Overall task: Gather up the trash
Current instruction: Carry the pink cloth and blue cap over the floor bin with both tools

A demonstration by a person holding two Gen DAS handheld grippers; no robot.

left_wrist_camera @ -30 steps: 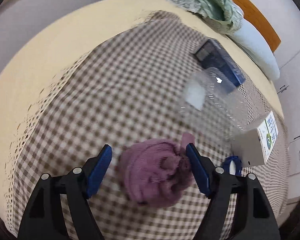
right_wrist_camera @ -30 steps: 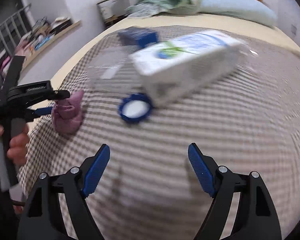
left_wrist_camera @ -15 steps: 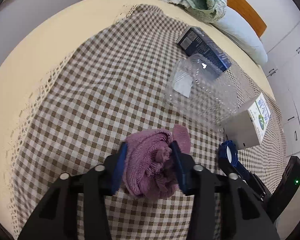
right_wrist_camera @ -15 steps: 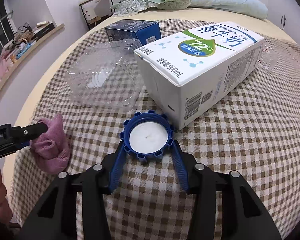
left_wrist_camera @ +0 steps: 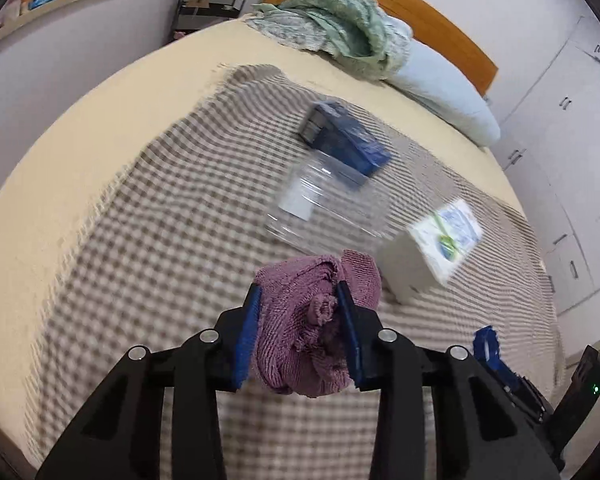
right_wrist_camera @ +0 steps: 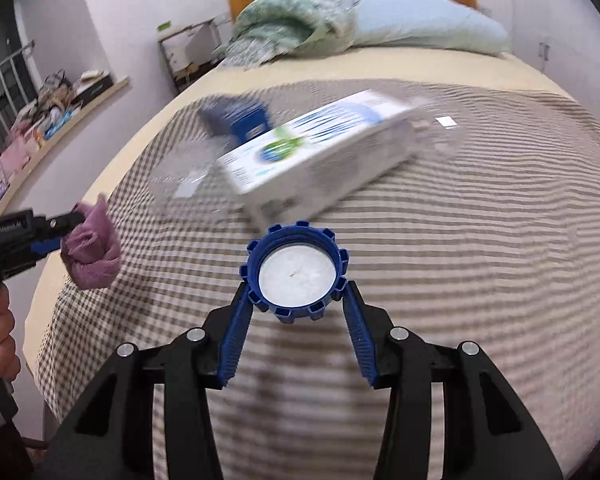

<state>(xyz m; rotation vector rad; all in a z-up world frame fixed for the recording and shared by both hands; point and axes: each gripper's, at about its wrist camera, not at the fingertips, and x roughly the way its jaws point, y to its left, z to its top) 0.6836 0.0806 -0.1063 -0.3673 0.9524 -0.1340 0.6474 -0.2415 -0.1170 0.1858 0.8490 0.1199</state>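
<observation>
Keep both grips firm while lifting clear of the bed [left_wrist_camera: 100,112] — left gripper [left_wrist_camera: 298,332] fingers pinching the purple cloth [left_wrist_camera: 308,328], right gripper [right_wrist_camera: 296,308] fingers clamping the blue cap [right_wrist_camera: 296,270] (rim only, so it may slip).

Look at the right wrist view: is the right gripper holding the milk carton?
No, the right gripper grips the blue cap.

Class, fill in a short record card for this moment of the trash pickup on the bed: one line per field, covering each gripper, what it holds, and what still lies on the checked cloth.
left gripper: shut on purple cloth, lifted off the bed
right gripper: shut on blue cap, white inside facing the camera
on checked cloth: milk carton on its side, clear plastic container, dark blue box
head of bed: green blanket, pale blue pillow
image quality: motion-blurred
</observation>
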